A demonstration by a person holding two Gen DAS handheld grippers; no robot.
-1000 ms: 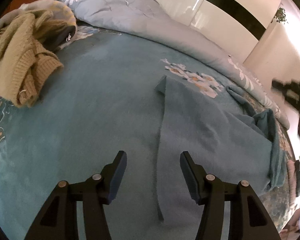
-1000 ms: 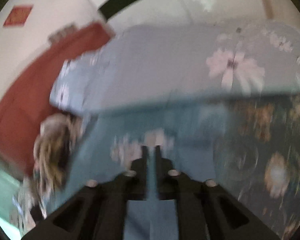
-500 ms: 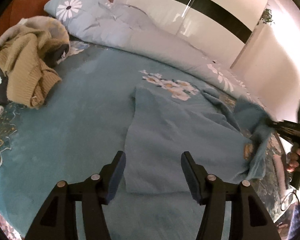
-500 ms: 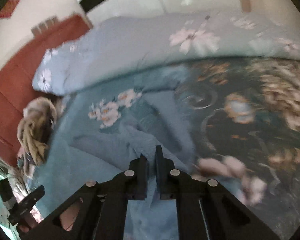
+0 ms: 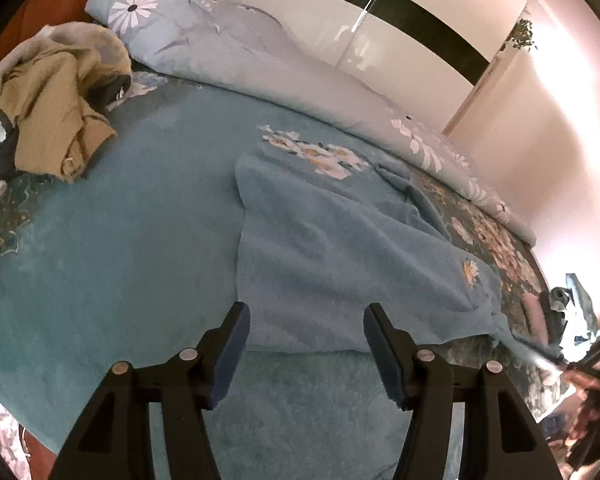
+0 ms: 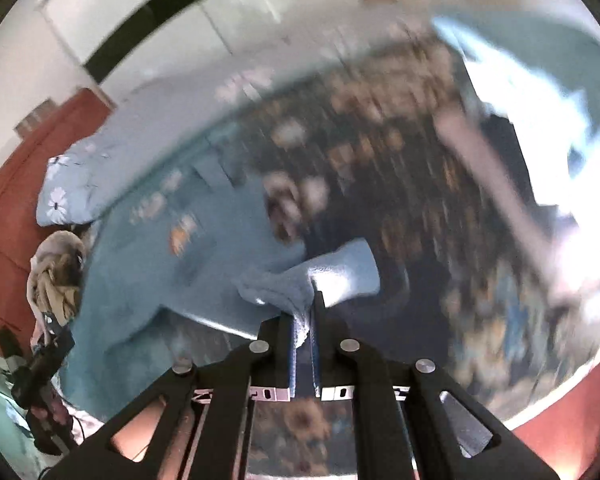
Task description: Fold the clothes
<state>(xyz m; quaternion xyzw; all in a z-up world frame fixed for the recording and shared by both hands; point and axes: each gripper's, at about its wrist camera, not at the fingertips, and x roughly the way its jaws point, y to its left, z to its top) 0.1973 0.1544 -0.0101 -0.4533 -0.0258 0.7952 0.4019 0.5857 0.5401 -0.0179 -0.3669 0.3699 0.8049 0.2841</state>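
Two grippers are working a blue garment lying spread on the bed: the right gripper is pinching its sleeve tight, seemingly drawing it out flat for folding, while the left gripper is hovering half-open and empty over the hem.

Left tongs gape empty above the blue garment spread on the bed.

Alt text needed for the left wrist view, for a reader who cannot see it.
Open left tongs hover over the near edge of a blue garment spread flat on a teal floral bedspread. A heap of tan clothes lies far left, and a pale blue duvet runs along the back.
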